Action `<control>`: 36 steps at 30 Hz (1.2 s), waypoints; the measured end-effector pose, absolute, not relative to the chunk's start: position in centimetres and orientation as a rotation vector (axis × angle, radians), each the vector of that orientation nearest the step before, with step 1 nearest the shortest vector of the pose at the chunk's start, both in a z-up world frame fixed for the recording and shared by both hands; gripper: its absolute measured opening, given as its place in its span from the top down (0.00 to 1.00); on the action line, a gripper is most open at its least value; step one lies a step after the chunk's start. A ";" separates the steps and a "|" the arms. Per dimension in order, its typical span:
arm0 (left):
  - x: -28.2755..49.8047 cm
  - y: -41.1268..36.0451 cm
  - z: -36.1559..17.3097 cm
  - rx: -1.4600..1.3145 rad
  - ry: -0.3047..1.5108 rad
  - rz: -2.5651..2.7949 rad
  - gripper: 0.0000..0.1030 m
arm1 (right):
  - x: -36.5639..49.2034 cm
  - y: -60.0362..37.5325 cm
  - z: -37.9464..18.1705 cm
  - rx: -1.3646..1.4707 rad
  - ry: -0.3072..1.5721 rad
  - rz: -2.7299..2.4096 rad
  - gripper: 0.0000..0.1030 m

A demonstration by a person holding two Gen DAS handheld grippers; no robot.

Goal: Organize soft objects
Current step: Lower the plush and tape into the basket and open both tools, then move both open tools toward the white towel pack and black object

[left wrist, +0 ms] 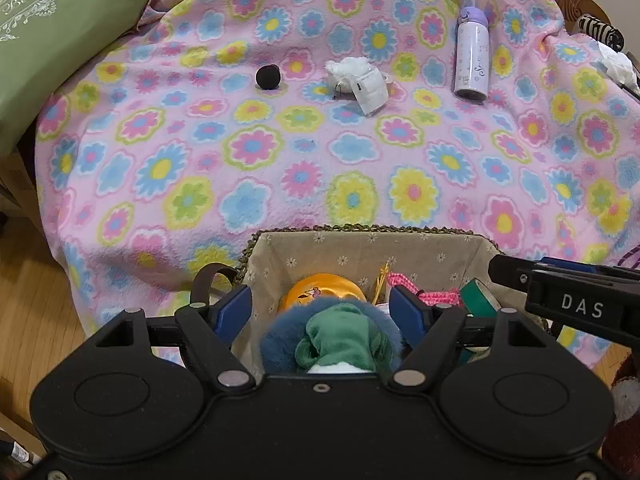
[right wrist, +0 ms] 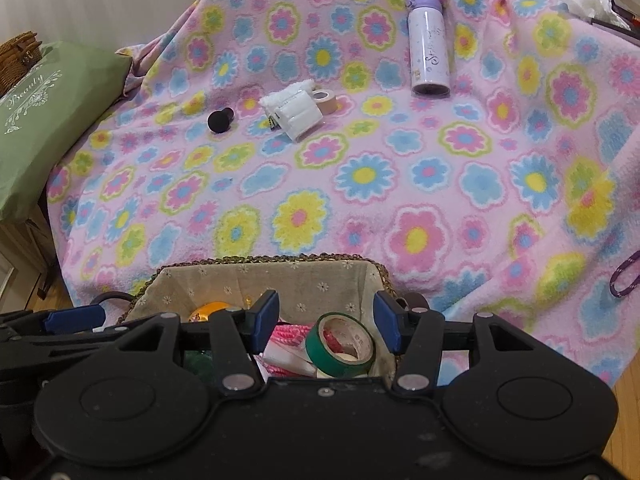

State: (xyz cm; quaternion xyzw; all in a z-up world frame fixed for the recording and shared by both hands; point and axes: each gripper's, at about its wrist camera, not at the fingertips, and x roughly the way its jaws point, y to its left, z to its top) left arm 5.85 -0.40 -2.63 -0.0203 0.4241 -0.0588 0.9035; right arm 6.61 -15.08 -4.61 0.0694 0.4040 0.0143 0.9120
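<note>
A wicker basket (left wrist: 360,229) (right wrist: 272,259) with a beige flowered liner stands at the near edge of a pink flowered blanket (left wrist: 320,152). Inside it lies a blue furry plush with green cloth (left wrist: 334,336), between the blue pads of my left gripper (left wrist: 320,310). The pads stand clear of it, so the gripper is open. My right gripper (right wrist: 326,318) hovers over the basket's right half, also open. A green tape roll (right wrist: 340,344) lies below its fingers, untouched. An orange round thing (left wrist: 320,290) and a pink braided cord (left wrist: 416,284) also sit in the basket.
Farther back on the blanket lie a small black object (left wrist: 268,77), a white fluffy item with a white packet (left wrist: 360,80), a beige tape roll (right wrist: 326,100) and a lilac bottle (left wrist: 472,56). A green cushion (left wrist: 52,40) is at the left. Wooden floor shows below.
</note>
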 end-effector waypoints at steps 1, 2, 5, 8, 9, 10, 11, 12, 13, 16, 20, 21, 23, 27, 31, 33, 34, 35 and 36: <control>5.9 -0.4 -2.6 -0.043 0.877 -0.122 0.31 | 6.6 -15.1 -4.6 0.145 0.834 0.027 0.49; 5.8 -0.4 -2.6 -0.045 0.878 -0.121 0.31 | 6.6 -15.1 -4.7 0.148 0.835 0.025 0.49; 5.5 -0.3 -2.8 -0.046 0.880 -0.118 0.31 | 6.5 -15.2 -4.7 0.152 0.835 0.019 0.49; 5.4 -0.4 -2.9 -0.042 0.881 -0.115 0.31 | 6.3 -15.3 -4.7 0.153 0.835 0.015 0.48; 5.3 -0.4 -2.9 -0.041 0.883 -0.114 0.31 | 6.3 -15.3 -4.8 0.154 0.836 0.014 0.47; 5.3 -0.5 -3.0 -0.041 0.884 -0.114 0.31 | 6.2 -15.3 -4.8 0.155 0.838 0.013 0.47; 5.3 -0.5 -3.0 -0.041 0.887 -0.115 0.31 | 6.2 -15.3 -4.8 0.156 0.840 0.014 0.47; 5.3 -0.5 -3.0 -0.041 0.888 -0.116 0.31 | 6.1 -15.3 -4.9 0.157 0.842 0.014 0.47; 5.2 -0.6 -3.1 -0.040 0.889 -0.116 0.31 | 6.1 -15.3 -5.0 0.158 0.844 0.014 0.47; 5.2 -0.6 -3.1 -0.037 0.891 -0.115 0.31 | 6.0 -15.3 -5.1 0.158 0.850 0.014 0.46; 5.1 -0.7 -3.1 -0.037 0.891 -0.113 0.31 | 5.8 -15.3 -5.3 0.162 0.857 0.012 0.46; 5.1 -0.6 -3.1 -0.037 0.891 -0.112 0.31 | 5.8 -15.3 -5.4 0.162 0.858 0.012 0.45; 5.1 -0.6 -3.1 -0.036 0.891 -0.111 0.30 | 5.8 -15.4 -5.5 0.163 0.861 0.010 0.45; 5.1 -0.5 -3.2 -0.036 0.890 -0.108 0.30 | 5.8 -15.3 -5.5 0.165 0.864 0.013 0.44; 5.2 -0.5 -3.1 -0.033 0.889 -0.108 0.30 | 5.8 -15.3 -5.4 0.157 0.862 0.017 0.42; 5.3 -0.4 -3.1 -0.029 0.886 -0.106 0.30 | 6.0 -15.2 -5.4 0.149 0.860 0.019 0.42; 5.4 -0.4 -3.0 -0.028 0.884 -0.105 0.30 | 6.0 -15.2 -5.3 0.147 0.858 0.019 0.42; 5.5 -0.4 -2.9 -0.028 0.882 -0.105 0.30 | 6.1 -15.3 -5.2 0.146 0.856 0.021 0.42; 5.6 -0.3 -2.8 -0.027 0.880 -0.105 0.30 | 6.2 -15.3 -5.1 0.143 0.854 0.022 0.41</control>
